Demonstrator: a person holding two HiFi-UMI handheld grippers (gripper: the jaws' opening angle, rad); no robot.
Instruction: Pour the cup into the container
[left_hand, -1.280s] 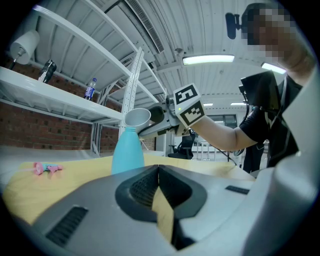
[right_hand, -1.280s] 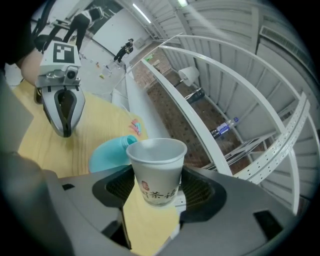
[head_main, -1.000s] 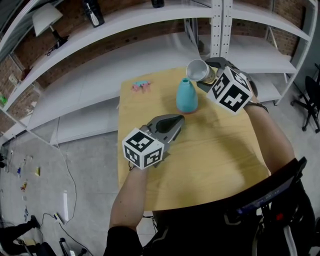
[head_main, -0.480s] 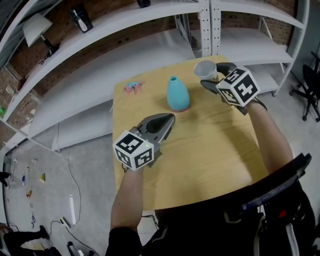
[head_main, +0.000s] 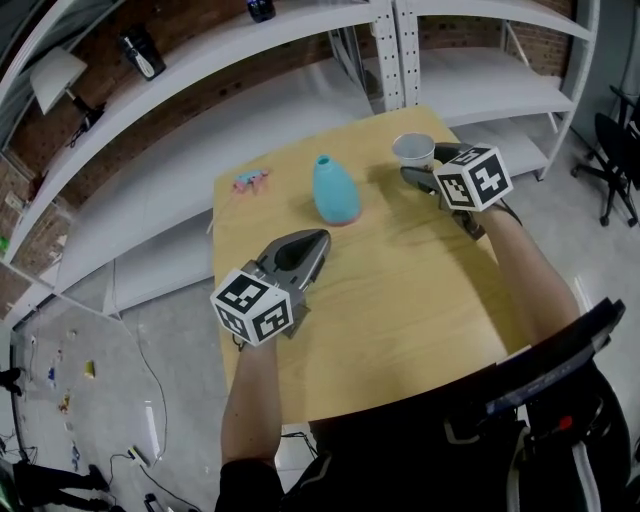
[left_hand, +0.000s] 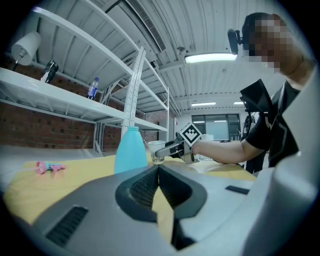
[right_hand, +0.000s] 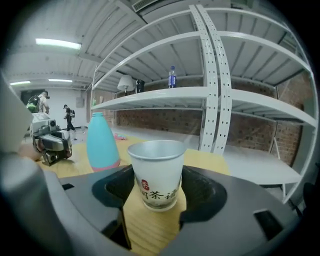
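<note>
Plainly, we judge the pour is not happening at this moment: the cup stands upright by the tabletop's far right corner, well apart from the blue container near the far edge. Whether its contents have gone in we cannot tell. Our right gripper is clamped on the cup's sides, its base at or just above the wood. Our left gripper lies near the left edge, jaws together, holding nothing.
</note>
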